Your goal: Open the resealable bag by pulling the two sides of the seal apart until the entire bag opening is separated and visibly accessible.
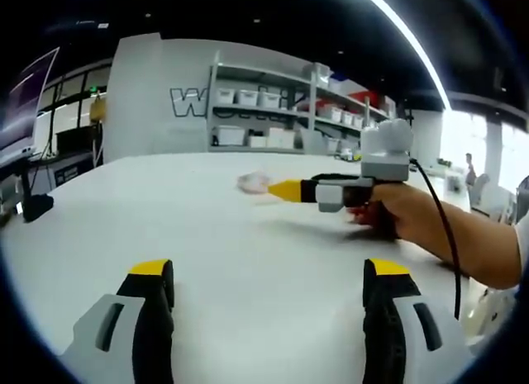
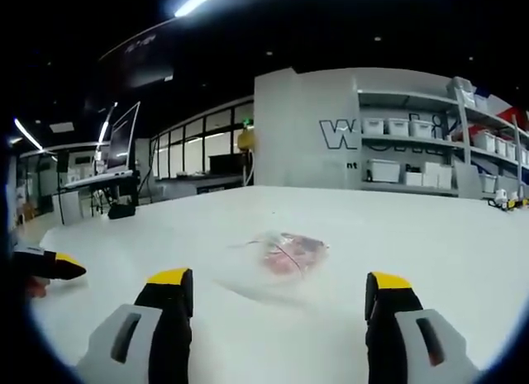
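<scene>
White tabletop [image 1: 248, 260] spans both views and carries the resealable bag [image 2: 285, 256], a clear plastic pouch with pinkish-red contents, lying flat and untouched. In the right gripper view the bag sits ahead of the right gripper [image 2: 281, 289], roughly centred between its yellow-tipped jaws but beyond them, with no contact; those jaws stand wide apart and hold nothing. In the left gripper view the left gripper [image 1: 269, 277] likewise has its jaws spread apart over bare table, empty. That same view shows the right gripper [image 1: 285, 190] entering from the right, held in a person's hand [image 1: 393, 210], its yellow tip pointing toward the bag [image 1: 254, 182], which appears small and blurred just beyond the tip; whether tip and bag touch cannot be determined from this angle. A black cable [image 1: 442, 227] trails from that gripper along the forearm. The left gripper's yellow tip [image 2: 58, 267] shows at the left edge of the right gripper view, well apart from the bag. Whether the bag's seal is closed or parted cannot be told. Background: grey shelving [image 2: 430, 144] with white bins, and a monitor [image 2: 124, 140] on a desk.
</scene>
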